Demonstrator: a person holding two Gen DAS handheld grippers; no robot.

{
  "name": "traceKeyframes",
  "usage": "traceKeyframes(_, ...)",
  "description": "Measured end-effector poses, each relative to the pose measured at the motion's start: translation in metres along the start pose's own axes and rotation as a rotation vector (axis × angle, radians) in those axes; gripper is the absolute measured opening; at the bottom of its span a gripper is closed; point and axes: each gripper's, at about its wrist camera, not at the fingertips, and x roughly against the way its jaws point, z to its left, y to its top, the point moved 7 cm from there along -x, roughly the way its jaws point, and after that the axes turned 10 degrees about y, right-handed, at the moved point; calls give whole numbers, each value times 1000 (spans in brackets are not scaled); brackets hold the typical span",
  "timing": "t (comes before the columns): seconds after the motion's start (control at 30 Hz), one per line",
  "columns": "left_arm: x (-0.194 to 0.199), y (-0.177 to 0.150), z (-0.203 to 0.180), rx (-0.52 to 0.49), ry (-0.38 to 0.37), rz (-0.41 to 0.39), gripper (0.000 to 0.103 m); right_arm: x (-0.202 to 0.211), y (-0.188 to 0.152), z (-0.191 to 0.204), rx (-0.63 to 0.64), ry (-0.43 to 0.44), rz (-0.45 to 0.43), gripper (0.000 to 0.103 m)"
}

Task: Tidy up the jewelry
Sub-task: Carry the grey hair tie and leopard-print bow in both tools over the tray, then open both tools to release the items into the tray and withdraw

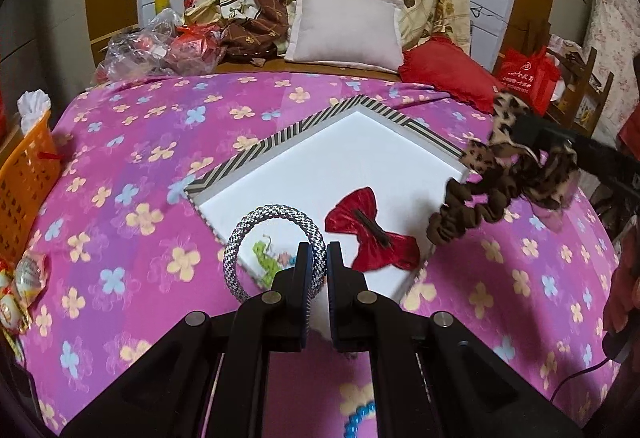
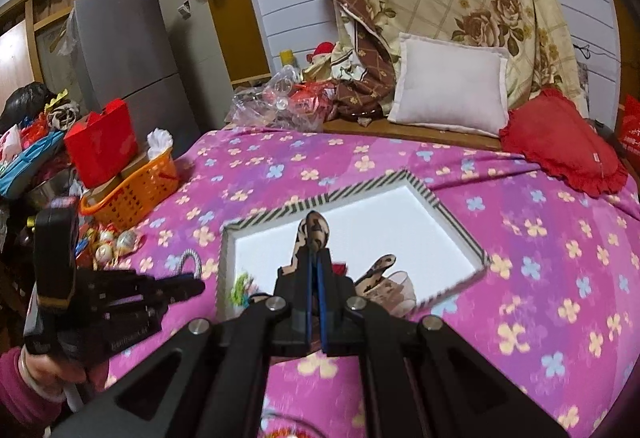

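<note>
The left tool (image 1: 318, 258) clamps a braided silver ring (image 1: 276, 234) over the white tray (image 1: 340, 157). The right tool (image 2: 316, 258) grips a leopard-print scrunchie (image 1: 516, 173) (brown ruffle dangling) at the tray's edge, above the bed (image 1: 140, 165).

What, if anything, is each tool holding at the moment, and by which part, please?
The left tool pinches the braided silver ring at its near rim. The right tool grips the leopard-print scrunchie by its fabric bow.

Both fisheye views were evenly lit by soft indoor light, with no hard shadows. The white tray (image 1: 320, 173) beyond the left gripper (image 1: 318, 258) was overexposed, its surface blown to flat white. Straight lines bowed toward the rims, and the corners fell to black. Past the right gripper (image 2: 316, 258), the bedspread (image 2: 540, 278) showed smeared motion blur.
</note>
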Motion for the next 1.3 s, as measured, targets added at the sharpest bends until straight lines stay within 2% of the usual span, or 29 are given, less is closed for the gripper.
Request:
traceKeyframes(0.17,-22,5,-2,1,17,20,1,-39,10,-21,-31,-16,23,2)
traceKeyframes(0.4,-59,1,6,37,50,63,1,-81,3,-56,-76,-41,64,2)
traceKeyframes(0.67,-81,-10,0,32,65,94,1,-103,-27,-97,-152,-70,136,2)
traceKeyframes(0.87,-86,-14,-2,58,62,115,1,-110,-52,-110,-197,-75,190,4)
traceKeyframes(0.93,-86,-14,0,59,71,112,7,-108,-55,-111,-206,-84,192,16)
traceKeyframes(1.0,-84,-14,1,68,70,104,29,-102,-55,-110,-200,-89,180,27)
traceKeyframes(1.1,-77,-11,5,99,52,77,47,-90,-51,-105,-188,-93,154,47)
traceKeyframes(1.3,-58,-12,6,93,60,51,49,-62,-51,-84,-141,-84,129,54)
